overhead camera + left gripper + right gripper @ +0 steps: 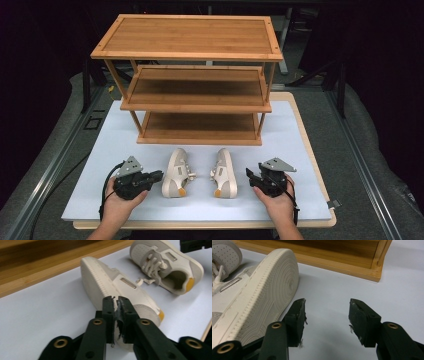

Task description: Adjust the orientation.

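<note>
Left shoe [176, 172]: cream sneaker lying on its side on the white mat, low centre of the high view, just left of its mate; toe points up-frame toward the shelf, heel with an orange patch toward the bottom edge. In the left gripper view [117, 287] it runs from upper centre down to the jaws, sole facing left.
Right shoe [224, 173]: the matching sneaker, also on its side, near the first but apart from it, their laced uppers facing each other. In the right gripper view [257, 297] its ribbed sole takes up the left half.
Left gripper [159, 174]: low left of the high view, lying roughly level, tips at the sole edge of the left shoe. In its own view [115, 305] the jaws stand narrow, nearly together, at the sole rim; whether they pinch the rim or only meet in front of it cannot be told.
Left hand [120, 202]: comes in from the bottom edge, palm cupped under the gripper body.
Right gripper [250, 174]: low right of the high view, tips toward the right shoe and just beside it. In its own view [327, 315] the jaws are spread wide over bare mat.
Right hand [277, 202]: rises from the bottom edge, wrapped around the gripper body.
Shelf [187, 37]: three-tier bamboo rack, upper centre, standing on the mat [100, 170] behind the shoes.
Writing: none legible on the shoes or grippers.
</note>
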The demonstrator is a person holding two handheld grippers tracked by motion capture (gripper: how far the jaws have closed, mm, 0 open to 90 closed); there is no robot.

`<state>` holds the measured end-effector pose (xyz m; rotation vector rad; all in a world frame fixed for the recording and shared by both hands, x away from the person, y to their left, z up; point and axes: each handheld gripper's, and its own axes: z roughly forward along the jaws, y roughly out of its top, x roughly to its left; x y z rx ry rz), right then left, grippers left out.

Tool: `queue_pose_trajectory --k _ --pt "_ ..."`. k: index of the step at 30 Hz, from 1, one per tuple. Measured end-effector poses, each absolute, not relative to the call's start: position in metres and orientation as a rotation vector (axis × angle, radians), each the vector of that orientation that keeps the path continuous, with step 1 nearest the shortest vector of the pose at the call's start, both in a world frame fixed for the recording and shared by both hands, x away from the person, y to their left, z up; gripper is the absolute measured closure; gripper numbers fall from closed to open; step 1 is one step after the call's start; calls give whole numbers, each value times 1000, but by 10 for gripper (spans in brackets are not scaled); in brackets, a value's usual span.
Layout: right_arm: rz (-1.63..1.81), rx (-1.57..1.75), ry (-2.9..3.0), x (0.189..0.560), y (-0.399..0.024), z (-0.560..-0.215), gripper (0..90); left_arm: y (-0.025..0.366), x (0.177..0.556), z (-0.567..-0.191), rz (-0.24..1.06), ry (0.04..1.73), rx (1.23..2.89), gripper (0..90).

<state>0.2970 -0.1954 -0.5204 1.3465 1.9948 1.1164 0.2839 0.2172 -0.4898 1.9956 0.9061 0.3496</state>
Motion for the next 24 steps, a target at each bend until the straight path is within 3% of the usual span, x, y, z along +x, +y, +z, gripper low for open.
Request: queue_pose_trajectory --k 4,24 --pt "1127 1350 1995 297 -195 -521 471 211 283 -490 332 877 2022 896" --pt "1155 1379 1988 297 -198 -519 495 214 282 -495 341 899 2051 899"
